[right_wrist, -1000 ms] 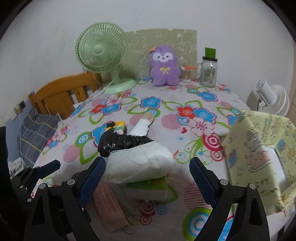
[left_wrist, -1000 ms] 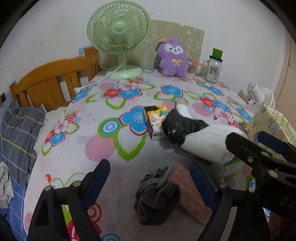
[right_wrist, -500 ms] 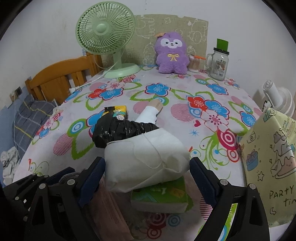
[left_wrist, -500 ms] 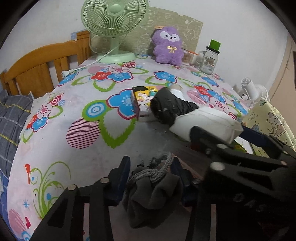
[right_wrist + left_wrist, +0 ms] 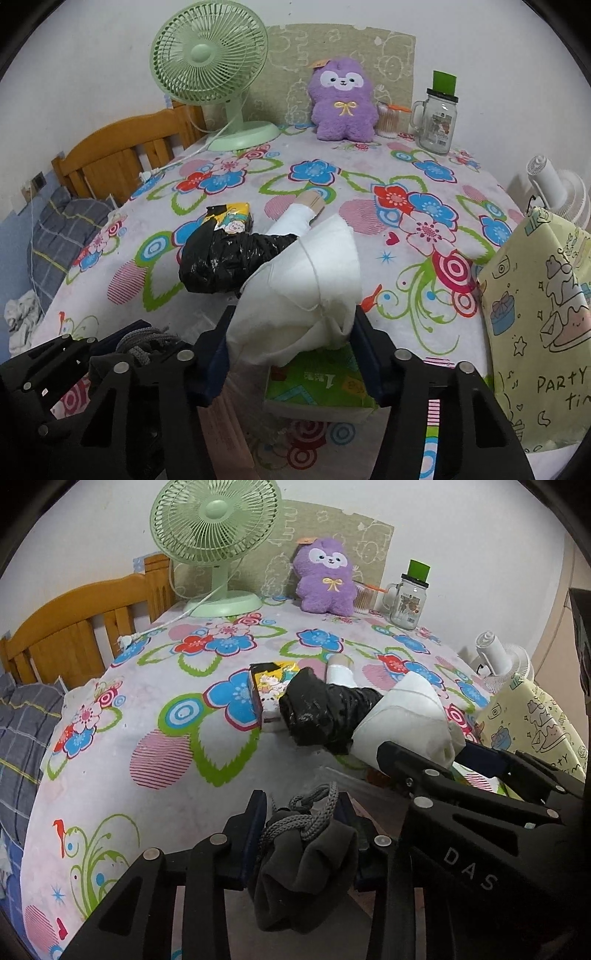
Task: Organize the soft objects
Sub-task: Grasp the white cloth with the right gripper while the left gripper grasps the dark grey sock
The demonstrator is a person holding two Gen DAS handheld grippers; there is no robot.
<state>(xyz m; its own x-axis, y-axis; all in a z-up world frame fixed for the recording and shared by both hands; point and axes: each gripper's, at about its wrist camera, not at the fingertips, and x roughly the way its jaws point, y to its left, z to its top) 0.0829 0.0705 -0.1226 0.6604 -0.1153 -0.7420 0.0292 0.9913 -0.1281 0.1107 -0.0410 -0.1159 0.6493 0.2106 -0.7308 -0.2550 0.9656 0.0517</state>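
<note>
Both tools are closing. Left tool pinches the dark drawstring pouch; right tool squeezes the white cloth bundle, both low over the desk, probably for lifting.

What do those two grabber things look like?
Both are black plastic. The left gripper and right gripper each have two chunky fingers built from flat bars with cut-out slots and round silver bolts, tipped with dark blue pads. In the left view, the right one shows pale letters "DAS". No cables or sleeves show.
</note>
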